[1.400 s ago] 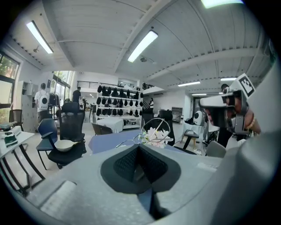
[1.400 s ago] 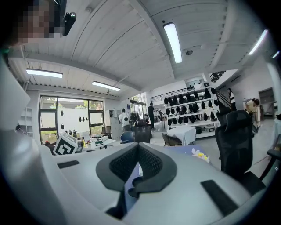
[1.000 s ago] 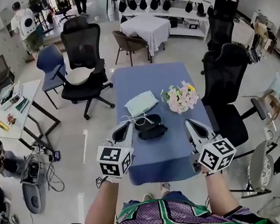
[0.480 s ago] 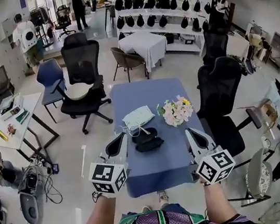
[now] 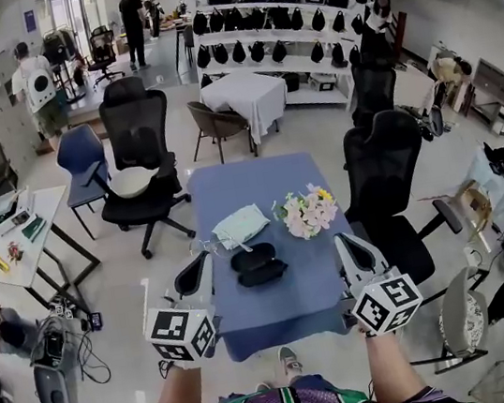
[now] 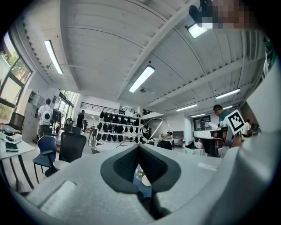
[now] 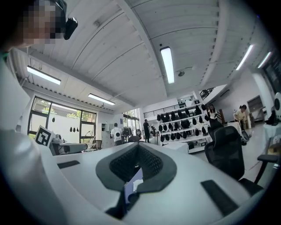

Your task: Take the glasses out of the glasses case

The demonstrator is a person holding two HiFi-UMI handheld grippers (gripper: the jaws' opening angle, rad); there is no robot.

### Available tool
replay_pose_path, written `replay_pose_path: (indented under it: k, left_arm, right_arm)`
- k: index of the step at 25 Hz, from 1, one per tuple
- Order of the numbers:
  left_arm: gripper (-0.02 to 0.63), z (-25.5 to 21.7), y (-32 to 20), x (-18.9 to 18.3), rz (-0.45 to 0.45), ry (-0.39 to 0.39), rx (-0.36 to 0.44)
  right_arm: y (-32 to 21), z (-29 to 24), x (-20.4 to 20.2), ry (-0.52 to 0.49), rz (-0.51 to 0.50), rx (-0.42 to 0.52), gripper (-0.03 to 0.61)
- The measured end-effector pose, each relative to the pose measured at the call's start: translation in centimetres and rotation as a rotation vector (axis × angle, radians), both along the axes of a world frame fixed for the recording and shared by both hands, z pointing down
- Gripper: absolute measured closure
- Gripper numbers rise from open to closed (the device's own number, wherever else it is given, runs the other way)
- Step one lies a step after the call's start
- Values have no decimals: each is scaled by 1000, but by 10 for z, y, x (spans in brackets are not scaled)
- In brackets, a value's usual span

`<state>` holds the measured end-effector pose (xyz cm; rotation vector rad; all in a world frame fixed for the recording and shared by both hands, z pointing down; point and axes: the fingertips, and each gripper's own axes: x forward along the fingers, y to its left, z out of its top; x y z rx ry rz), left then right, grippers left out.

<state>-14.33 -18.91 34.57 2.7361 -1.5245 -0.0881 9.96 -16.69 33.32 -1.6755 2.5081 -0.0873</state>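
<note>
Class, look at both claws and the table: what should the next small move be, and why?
Probably lower the left claw toward the bare table beside the case and set the glasses down: their thin wire frame rises from its shut tips, already clear of the black case, while the right claw is shut and empty.

The glasses [image 6: 153, 128] are thin wire frames with clear lenses. They are pinched at the very tip of the left gripper's [image 6: 138, 148] closed jaws and stick up and forward from them, clear of the table [image 5: 251, 312]. The glasses case [image 5: 259, 264] is black and looks open, with two rounded halves lying side by side. It rests flat on the blue table, ahead of and between the two pairs of jaws, touching neither.
</note>
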Motion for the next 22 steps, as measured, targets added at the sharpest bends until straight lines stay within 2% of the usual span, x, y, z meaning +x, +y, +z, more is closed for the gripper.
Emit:
replay_pose_path:
  k: [14,22]
  left_arm:
    - [598,-10,4,-30,-45,29,23]
    - [598,-11,3,-35,-54,23,29]
  right_arm:
    - [-10,-6,-15,45,10,18,577]
    - [-12,-2,-21,59,4,8,577]
